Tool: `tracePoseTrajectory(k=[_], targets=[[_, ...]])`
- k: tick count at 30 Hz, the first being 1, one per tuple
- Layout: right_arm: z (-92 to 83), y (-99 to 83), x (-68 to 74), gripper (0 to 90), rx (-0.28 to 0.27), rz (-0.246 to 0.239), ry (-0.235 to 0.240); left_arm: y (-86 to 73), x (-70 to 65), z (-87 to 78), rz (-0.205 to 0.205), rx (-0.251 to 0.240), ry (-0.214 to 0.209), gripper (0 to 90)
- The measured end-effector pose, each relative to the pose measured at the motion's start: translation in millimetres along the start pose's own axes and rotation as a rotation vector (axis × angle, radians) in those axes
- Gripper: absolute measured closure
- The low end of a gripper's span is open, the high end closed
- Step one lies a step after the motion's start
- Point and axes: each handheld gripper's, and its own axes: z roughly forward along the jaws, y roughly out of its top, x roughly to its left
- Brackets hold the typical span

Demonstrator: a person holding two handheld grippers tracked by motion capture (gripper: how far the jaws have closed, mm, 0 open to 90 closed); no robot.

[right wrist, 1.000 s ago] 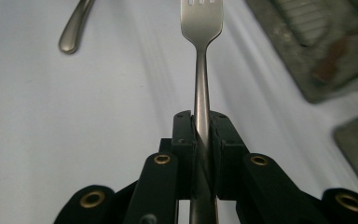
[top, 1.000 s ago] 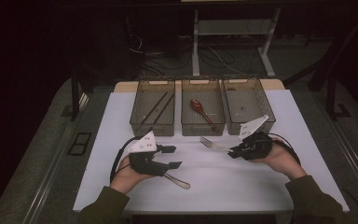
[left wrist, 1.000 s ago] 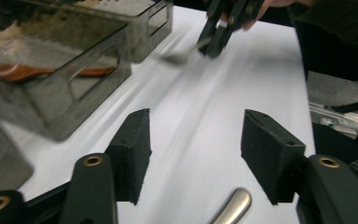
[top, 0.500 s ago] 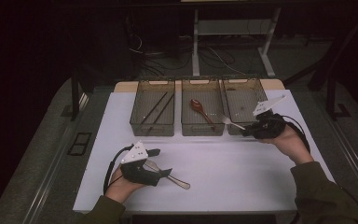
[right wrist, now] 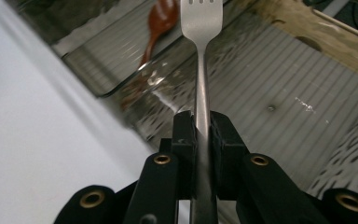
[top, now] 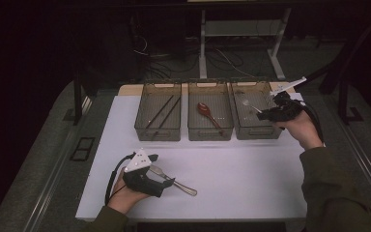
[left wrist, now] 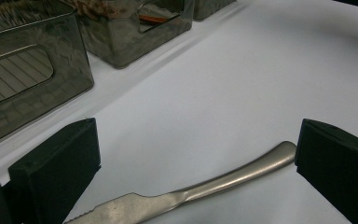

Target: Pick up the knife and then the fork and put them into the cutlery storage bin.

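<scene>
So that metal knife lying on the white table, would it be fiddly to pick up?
Probably. The knife lies flat on the smooth table, so the fingers may struggle to get under it. Its polished handle looks slippery; it seems stiff and likelier to slide than roll.

bins [top: 210, 126] x3 | chopstix [top: 160, 114] x2 | spoon [top: 206, 112] x1 | fork [top: 251, 107] x1 | knife [top: 176, 182] x1

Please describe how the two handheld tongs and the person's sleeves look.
Both tongs, left and right, are black, each topped by a grey three-cornered plate and trailing a black cable. The right one shows brass-coloured rivets. The sleeves are dark olive.
</scene>
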Motion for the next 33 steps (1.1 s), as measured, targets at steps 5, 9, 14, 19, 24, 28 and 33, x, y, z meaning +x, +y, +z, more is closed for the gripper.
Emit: tracePoseTrajectory(k=[5, 9, 14, 19, 24, 28, 33], targets=[[8.1, 5.9, -12.5, 80.6, 0.003, 0.050, -0.025, 0.3, -0.3, 0.3, 0.000, 0.002, 0.001, 0.0], [21.3, 10.6, -26.0, 80.5, 0.008, 0.109, -0.053, 0.1, -0.9, 1.2, 0.001, 0.007, -0.006, 0.0], [39.8, 9.1, -36.6, 80.5, 0.032, 0.149, -0.063, -0.6, -0.9, 2.3, 0.002, 0.013, -0.013, 0.0], [55.0, 4.3, -44.1, 80.5, 0.082, 0.189, -0.093, -1.0, -1.2, 2.7, 0.005, 0.015, -0.020, 0.0], [58.1, 3.1, -46.6, 80.3, 0.108, 0.184, -0.102, -1.4, -0.5, 3.3, 0.007, 0.019, -0.029, 0.0], [58.8, 1.2, -47.3, 79.9, 0.110, 0.177, -0.104, -2.2, -0.4, 4.2, 0.007, 0.021, -0.038, 0.0], [49.5, 3.1, -46.6, 58.0, 0.037, 0.174, -0.111, -2.1, -0.5, 4.0, 0.007, 0.020, -0.039, 0.0]])
